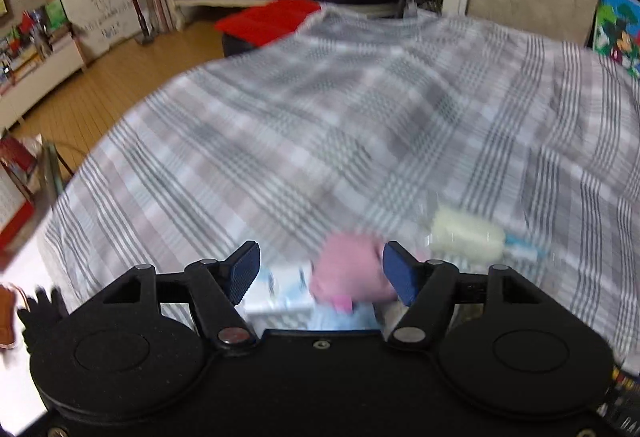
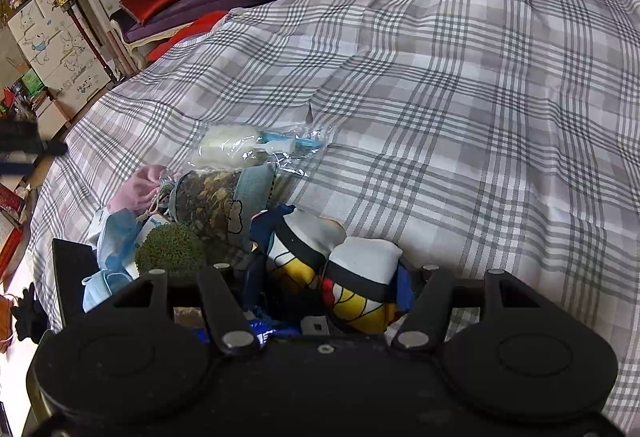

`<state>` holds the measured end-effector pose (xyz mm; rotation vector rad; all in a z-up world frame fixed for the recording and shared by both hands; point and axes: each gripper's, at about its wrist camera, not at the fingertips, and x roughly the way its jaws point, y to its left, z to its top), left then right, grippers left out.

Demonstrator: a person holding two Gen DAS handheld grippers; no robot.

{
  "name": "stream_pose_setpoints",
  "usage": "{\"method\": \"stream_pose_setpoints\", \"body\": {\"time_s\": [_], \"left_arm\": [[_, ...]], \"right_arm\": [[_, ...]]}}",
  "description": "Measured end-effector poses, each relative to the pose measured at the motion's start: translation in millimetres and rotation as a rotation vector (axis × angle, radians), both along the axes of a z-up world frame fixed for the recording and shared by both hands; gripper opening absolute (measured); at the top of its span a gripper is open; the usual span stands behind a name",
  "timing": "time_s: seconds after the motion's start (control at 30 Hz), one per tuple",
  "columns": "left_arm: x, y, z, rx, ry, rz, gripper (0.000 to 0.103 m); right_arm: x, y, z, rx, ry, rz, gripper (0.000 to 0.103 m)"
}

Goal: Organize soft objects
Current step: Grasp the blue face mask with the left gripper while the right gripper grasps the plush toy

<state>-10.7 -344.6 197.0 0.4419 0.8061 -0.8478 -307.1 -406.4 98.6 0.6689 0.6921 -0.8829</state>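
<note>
Soft objects lie heaped together near the bed's left edge, at its near end, which suits a sorting job: everything is gathered in one spot on the plaid cover, with the rest of the bed bare for laying things out. In the heap are a pink cloth, a dried-leaf-print pouch, pale blue face masks, a green moss ball and a cream brush in a clear bag on its far side.

At the near end of the heap, the right tool has a colourful black-banded plush piece between its fingers. The fingertips are hidden behind the fabric, so I cannot tell whether they press on it or merely straddle it.

Over the same pile, the left tool is partly open, its blue pads apart. The pink cloth sits just behind the gap, close to the right pad, but blur makes it impossible to say whether it touches. Nothing appears gripped, so this tool seems to be between picks, angled down at the heap.
</note>
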Motion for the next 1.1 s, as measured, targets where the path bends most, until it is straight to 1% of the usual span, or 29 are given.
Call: {"method": "stream_pose_setpoints", "body": {"time_s": [0.03, 0.1, 0.13, 0.17, 0.27, 0.33, 0.4, 0.47, 0.6, 0.8, 0.83, 0.9, 0.93, 0.97, 1.0, 1.03, 1.07, 1.1], "left_arm": [[4.3, -1.7, 6.3, -0.013, -0.001, 0.005, 0.067], [9.9, -3.3, 11.9, -0.034, 0.012, 0.013, 0.078], [10.3, -4.0, 8.9, -0.025, 0.02, 0.007, 0.086], [9.5, -5.5, 1.9, -0.004, 0.02, -0.006, 0.09], [3.8, -10.2, -31.6, 0.092, -0.005, -0.014, 0.09], [5.3, -11.6, -54.6, 0.14, 0.032, -0.014, 0.09], [8.4, -12.3, -73.3, 0.167, 0.088, -0.01, 0.09], [9.2, -12.1, -85.7, 0.184, 0.117, -0.009, 0.09], [8.6, -12.9, -97.6, 0.199, 0.133, -0.004, 0.09], [12.7, -14.8, -113.0, 0.206, 0.216, 0.007, 0.09], [13.6, -15.0, -116.4, 0.205, 0.242, 0.006, 0.089], [16.1, -15.7, -122.1, 0.199, 0.304, -0.003, 0.084], [16.9, -14.9, -123.5, 0.184, 0.334, -0.005, 0.072], [18.3, -14.7, -123.7, 0.167, 0.359, -0.008, 0.063], [18.5, -14.2, -122.1, 0.157, 0.371, -0.008, 0.06], [17.2, -14.4, -119.2, 0.155, 0.368, -0.009, 0.053], [14.8, -15.0, -115.9, 0.161, 0.349, -0.012, 0.048], [12.2, -15.0, -112.4, 0.166, 0.327, -0.012, 0.046]], "right_arm": [[0.8, 0.0, -0.2, -0.001, 0.001, 0.002, 0.062], [2.1, -0.5, -1.0, 0.001, 0.002, 0.004, 0.062], [2.9, -0.8, -1.4, 0.001, 0.003, 0.005, 0.062], [3.7, -1.1, -1.9, 0.002, 0.004, 0.007, 0.062], [6.4, -2.3, -3.7, 0.006, 0.004, 0.011, 0.062], [8.2, -2.3, -4.8, 0.006, 0.008, 0.014, 0.062], [9.4, -2.6, -6.0, 0.006, 0.011, 0.017, 0.062], [9.3, -2.9, -6.8, 0.008, 0.009, 0.018, 0.062], [10.8, -5.3, -9.1, 0.013, 0.011, 0.022, 0.062], [17.7, -4.8, -13.3, 0.012, 0.028, 0.035, 0.062], [18.4, -5.2, -13.6, 0.014, 0.028, 0.039, 0.062], [19.8, -5.8, -13.6, 0.02, 0.027, 0.048, 0.062], [20.4, -6.1, -13.4, 0.021, 0.028, 0.051, 0.062], [20.8, -5.7, -12.8, 0.02, 0.03, 0.054, 0.062], [21.0, -5.6, -11.7, 0.018, 0.03, 0.057, 0.062], [20.8, -5.2, -10.0, 0.016, 0.028, 0.059, 0.062], [20.3, -5.0, -8.1, 0.013, 0.026, 0.06, 0.062], [19.3, -4.8, -5.5, 0.009, 0.023, 0.058, 0.062]]}}
